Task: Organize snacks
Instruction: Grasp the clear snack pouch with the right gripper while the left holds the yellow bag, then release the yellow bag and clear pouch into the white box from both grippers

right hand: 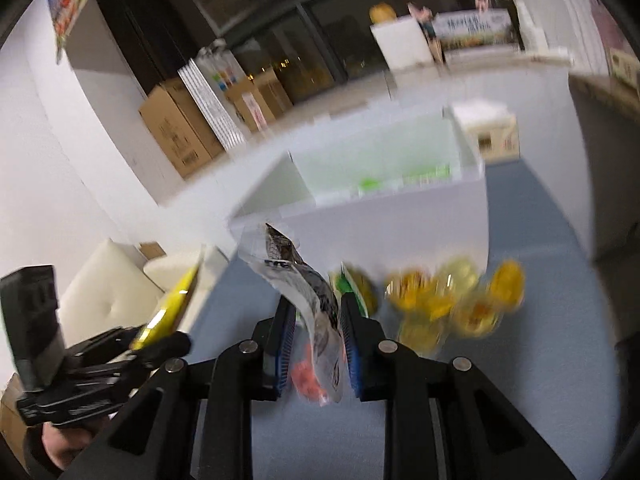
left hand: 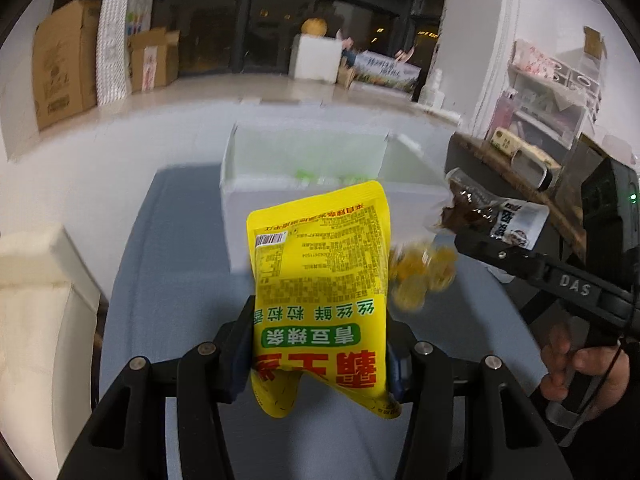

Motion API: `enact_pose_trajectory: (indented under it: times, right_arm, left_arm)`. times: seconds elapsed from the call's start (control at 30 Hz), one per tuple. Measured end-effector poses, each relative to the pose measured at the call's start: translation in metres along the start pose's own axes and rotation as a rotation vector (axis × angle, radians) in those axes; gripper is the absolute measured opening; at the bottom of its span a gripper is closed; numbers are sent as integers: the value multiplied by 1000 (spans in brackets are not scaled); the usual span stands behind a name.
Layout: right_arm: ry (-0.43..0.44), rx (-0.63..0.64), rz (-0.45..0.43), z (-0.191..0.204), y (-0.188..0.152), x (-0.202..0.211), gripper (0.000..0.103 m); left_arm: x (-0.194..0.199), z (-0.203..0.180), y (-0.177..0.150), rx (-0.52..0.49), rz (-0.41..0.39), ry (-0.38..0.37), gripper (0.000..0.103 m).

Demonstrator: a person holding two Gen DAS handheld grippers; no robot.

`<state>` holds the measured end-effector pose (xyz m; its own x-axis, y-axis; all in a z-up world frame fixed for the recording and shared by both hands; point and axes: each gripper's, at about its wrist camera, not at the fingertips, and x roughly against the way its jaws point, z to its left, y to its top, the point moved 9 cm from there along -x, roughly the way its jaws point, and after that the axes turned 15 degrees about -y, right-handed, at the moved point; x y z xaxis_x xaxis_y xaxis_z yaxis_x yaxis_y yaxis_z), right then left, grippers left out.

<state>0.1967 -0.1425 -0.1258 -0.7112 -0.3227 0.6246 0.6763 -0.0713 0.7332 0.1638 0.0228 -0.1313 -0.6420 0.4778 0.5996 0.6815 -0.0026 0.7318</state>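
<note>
My left gripper (left hand: 320, 344) is shut on a yellow snack packet (left hand: 320, 280) with Chinese print, held above the blue table (left hand: 180, 280). My right gripper (right hand: 318, 316) is shut on a clear packet of dark dried meat (right hand: 308, 292), also seen at the right of the left wrist view (left hand: 480, 212). A white open box (left hand: 304, 176) stands ahead on the table, with green items inside (right hand: 372, 184). A pile of yellow wrapped candies (right hand: 452, 300) lies on the table in front of the box. The left gripper with its yellow packet (right hand: 168, 312) shows at the left of the right wrist view.
A green packet (right hand: 356, 288) lies beside the candies. A cream sofa (right hand: 108, 292) stands left of the table. Cardboard boxes (left hand: 64, 60) line the far wall. A shelf (left hand: 552, 92) with items and a dark counter (left hand: 512, 172) stand at the right.
</note>
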Motion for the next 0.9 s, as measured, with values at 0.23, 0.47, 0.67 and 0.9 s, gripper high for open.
enact_pose_trajectory:
  times: [0.23,0.47,0.67,0.9]
  right_arm:
    - [-71,3,-58,-16,79,-11,25]
    - [-141,6,11,-35,121,-76,25]
    - [-194,-26,68,-57,129,-110,91]
    - [-163,-75,20,-69,121,-92,96]
  left_arm:
    - [-22,-9,90,-58,-69,8,57]
    - [-72,19,150,-33,-63,62,60]
    - [-106,55,151,5,-8,148,95]
    - [-109,66,130,39,25,115,103]
